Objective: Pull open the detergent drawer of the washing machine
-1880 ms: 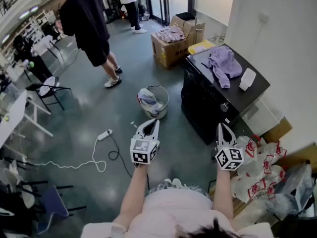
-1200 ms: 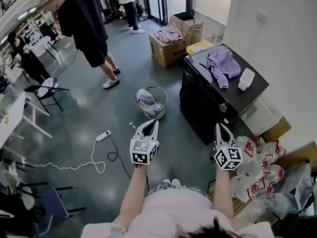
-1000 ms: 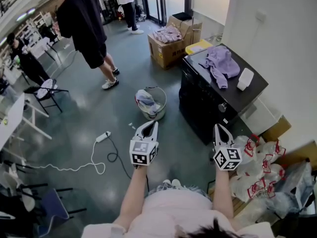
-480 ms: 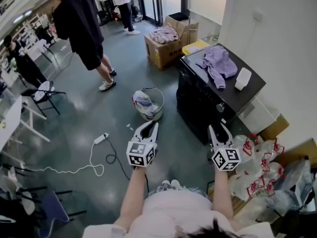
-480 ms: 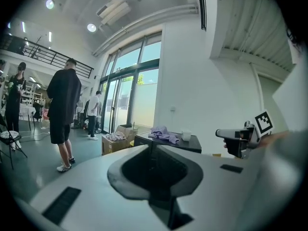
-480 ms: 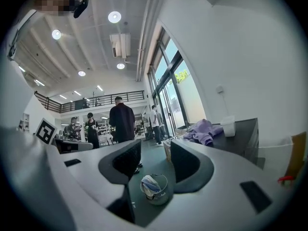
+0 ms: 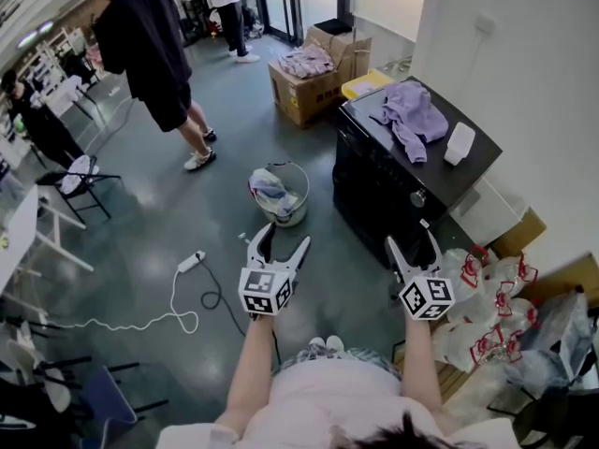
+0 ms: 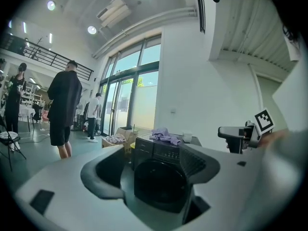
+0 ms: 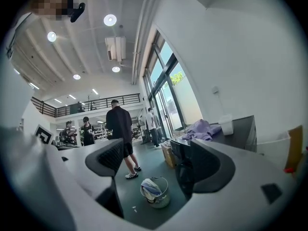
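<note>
The black washing machine (image 7: 398, 181) stands against the right wall, a step ahead of me. Its door (image 8: 159, 184) and control strip (image 8: 166, 150) face me, and the strip looks flush and shut. My left gripper (image 7: 281, 238) hangs over the floor to the machine's left, well short of it. Its jaws have just been opening and stand open with nothing between them. My right gripper (image 7: 410, 237) is near the machine's front corner without touching it. Its jaws have also just been opening, and they hold nothing. In the left gripper view the machine shows between the jaws of the left gripper (image 8: 151, 172).
A purple garment (image 7: 412, 115) and a white container (image 7: 459, 143) lie on the machine's top. A bucket of laundry (image 7: 276, 195) stands on the floor to its left. A power strip with cable (image 7: 192, 260), cardboard boxes (image 7: 304, 82), plastic bags (image 7: 487, 307) and a person in black (image 7: 145, 45) are around.
Both grippers' jaws were shut a second ago and now stand spread wide. The hands have hardly shifted. The person in black has moved slightly.
</note>
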{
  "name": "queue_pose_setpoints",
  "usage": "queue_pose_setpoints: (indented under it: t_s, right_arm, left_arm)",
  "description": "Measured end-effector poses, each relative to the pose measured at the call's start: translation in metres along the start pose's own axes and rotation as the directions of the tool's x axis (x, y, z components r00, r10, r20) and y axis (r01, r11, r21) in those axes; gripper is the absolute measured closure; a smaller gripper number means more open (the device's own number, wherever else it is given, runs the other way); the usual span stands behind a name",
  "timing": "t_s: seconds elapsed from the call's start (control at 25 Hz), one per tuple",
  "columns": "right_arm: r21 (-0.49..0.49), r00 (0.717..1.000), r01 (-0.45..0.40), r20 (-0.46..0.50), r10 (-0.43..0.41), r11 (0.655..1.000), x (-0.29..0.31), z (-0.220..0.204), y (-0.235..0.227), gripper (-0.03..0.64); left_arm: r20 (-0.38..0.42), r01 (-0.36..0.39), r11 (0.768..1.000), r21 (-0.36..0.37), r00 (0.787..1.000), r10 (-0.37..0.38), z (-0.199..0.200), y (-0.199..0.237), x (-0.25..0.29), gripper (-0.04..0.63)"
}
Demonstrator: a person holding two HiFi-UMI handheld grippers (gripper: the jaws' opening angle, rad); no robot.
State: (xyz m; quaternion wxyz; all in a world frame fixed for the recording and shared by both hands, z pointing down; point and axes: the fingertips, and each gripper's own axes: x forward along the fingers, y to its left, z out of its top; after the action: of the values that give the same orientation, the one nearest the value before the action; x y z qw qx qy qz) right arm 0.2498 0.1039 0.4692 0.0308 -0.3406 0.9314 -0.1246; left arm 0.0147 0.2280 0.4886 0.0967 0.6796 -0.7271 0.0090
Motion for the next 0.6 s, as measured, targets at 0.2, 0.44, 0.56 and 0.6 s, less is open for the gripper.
queue_pose_setpoints:
  t_s: [0.2,0.44,0.56,0.6]
  right_arm:
    - [-0.013,1.0,0.005,-0.005,-0.005,1.0,0.004,-0.006,0.008,0.186]
    - [-0.019,1.0,0.023,-0.009,-0.023,1.0,0.014,-0.012,0.009,0.186]
    - [-0.017,0.999,0.029,-0.015,-0.029,0.999,0.021,-0.014,0.009,0.187]
    - [-0.019,0.999,0.029,-0.017,-0.03,0.999,0.024,-0.014,0.01,0.186]
  left_arm:
    - [-0.009,0.017,1.0,0.018,1.0,-0.017,-0.004,0.006,0.004,0.249]
    - [-0.026,0.028,0.999,0.029,0.999,-0.027,-0.008,0.018,0.009,0.249]
    - [-0.027,0.023,0.999,0.024,0.999,-0.023,-0.007,0.028,0.011,0.249]
    - [-0.026,0.022,1.0,0.022,0.999,-0.021,-0.007,0.03,0.013,0.249]
